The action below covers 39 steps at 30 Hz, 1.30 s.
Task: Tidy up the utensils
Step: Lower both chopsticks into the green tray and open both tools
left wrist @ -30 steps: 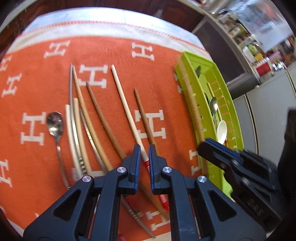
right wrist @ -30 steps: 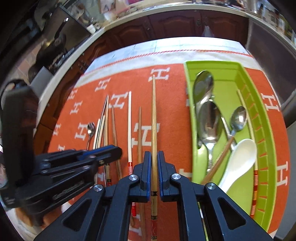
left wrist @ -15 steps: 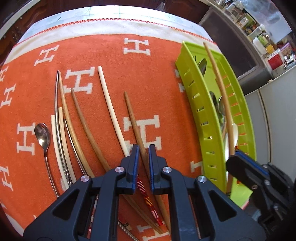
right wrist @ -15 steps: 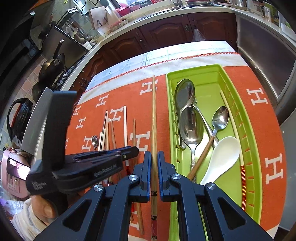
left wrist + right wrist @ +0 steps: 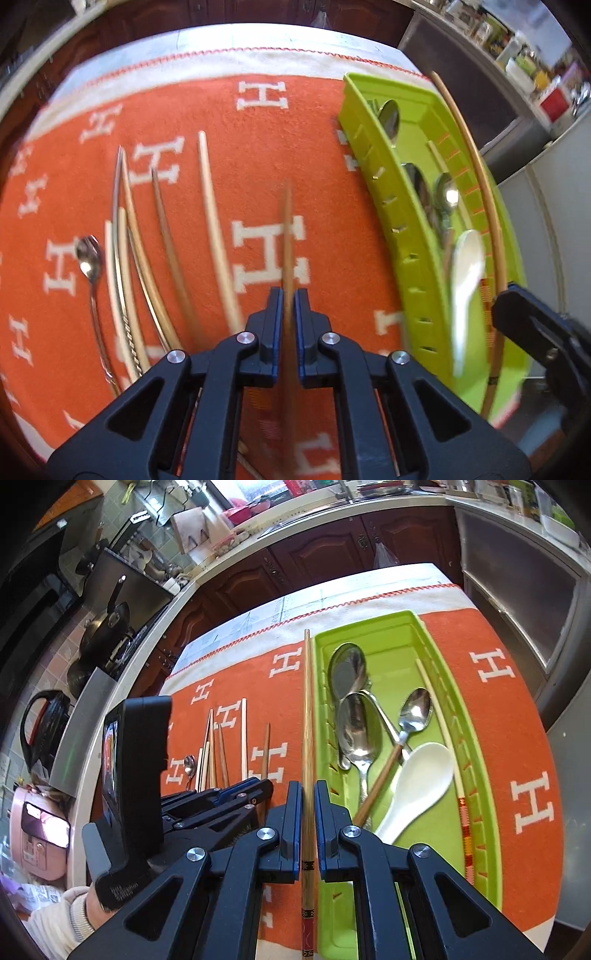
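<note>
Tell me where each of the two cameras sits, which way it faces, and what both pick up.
Left wrist: on the left gripper, facing steeply down at the orange cloth; its closed fingers pinch a brown chopstick; the right gripper shows at right.
Right wrist: on the right gripper, facing down and toward the kitchen cabinets; it clamps a long chopstick; the left gripper and a sleeve show at left.
Shared: the green tray, white spoon, loose chopsticks.
</note>
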{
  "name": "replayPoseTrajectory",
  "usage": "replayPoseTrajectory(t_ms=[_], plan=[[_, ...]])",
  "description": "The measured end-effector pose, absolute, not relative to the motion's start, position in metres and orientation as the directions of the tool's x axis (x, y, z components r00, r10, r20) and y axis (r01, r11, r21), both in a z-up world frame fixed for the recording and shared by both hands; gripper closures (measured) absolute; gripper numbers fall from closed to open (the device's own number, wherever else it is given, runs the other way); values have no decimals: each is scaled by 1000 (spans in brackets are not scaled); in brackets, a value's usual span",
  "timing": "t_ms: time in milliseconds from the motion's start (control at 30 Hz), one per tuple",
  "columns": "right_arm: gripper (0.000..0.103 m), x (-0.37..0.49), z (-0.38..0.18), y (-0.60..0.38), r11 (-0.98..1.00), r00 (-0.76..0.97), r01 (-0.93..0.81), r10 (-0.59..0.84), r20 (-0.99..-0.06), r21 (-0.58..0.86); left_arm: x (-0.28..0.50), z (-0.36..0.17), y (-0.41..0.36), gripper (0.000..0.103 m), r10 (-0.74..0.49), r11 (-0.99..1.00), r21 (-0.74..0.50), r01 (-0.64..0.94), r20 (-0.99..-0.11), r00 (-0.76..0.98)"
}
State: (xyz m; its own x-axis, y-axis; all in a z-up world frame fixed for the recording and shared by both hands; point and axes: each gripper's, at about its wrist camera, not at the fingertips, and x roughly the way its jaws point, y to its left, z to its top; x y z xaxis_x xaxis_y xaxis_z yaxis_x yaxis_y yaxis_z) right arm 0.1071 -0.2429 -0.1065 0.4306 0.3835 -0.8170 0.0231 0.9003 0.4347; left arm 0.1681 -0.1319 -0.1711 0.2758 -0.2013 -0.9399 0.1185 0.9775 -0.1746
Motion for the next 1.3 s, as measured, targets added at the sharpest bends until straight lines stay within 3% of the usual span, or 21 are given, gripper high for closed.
replayPoseTrajectory(t_ms=[333,533,800,1000,1300], plan=[[97,97,-79,-290,932,472,65,286,-834,357,160,-73,-134,99,-413,910,-378,171,-862,295],[97,115,-80,-304,963,448,24,230,-864,269,178,-42,-174,99,-467,884,-428,190,-828,309],[96,146,-110,-312,976,357,24,196,-913,219,216,-74,-226,99,-460,888,-429,165,-845,272],[83,144,-118,-331,970,368,68,192,-910,232,230,-118,-244,99,-450,893,-425,148,-857,253],[82,136,-114,-331,963,397,92,197,-896,253,240,-151,-255,99,-445,895,-425,135,-872,205]])
